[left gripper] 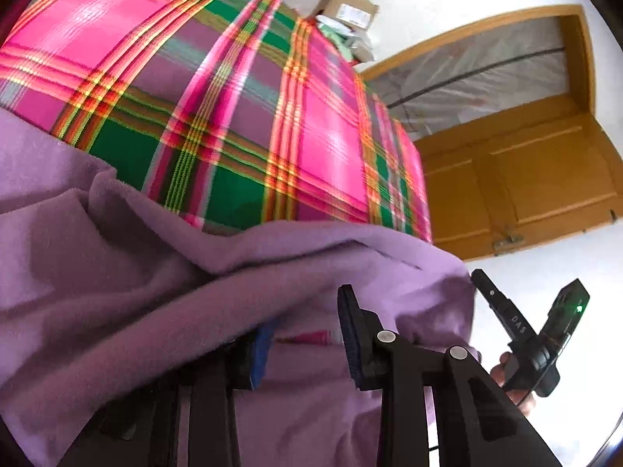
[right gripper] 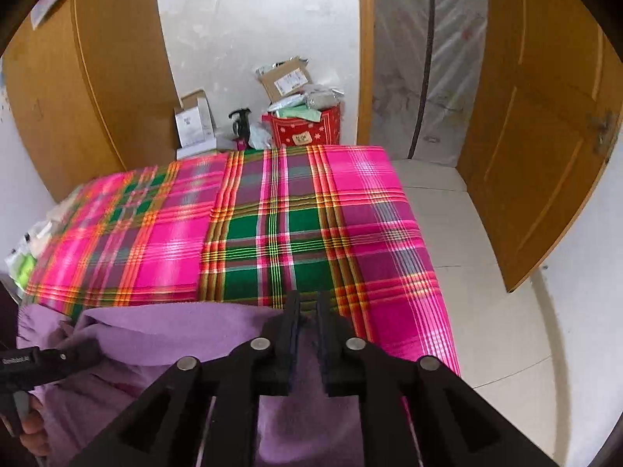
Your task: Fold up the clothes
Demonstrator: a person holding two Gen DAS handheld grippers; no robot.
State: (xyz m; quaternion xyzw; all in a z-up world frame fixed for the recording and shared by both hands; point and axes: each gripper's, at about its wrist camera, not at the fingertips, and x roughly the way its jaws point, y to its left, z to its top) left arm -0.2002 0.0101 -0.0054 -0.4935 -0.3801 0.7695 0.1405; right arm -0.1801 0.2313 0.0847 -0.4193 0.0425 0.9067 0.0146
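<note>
Right hand-held gripper point(right gripper: 307, 334) pinching purple garment point(right gripper: 187, 330), plaid cloth point(right gripper: 272, 225)

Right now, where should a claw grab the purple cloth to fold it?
Grab the purple cloth at its far folded edge, where it lies over the plaid sheet. Come from the near side with the fingers flat along the bed. That edge is raised and thick, so it looks easy to pinch.
</note>
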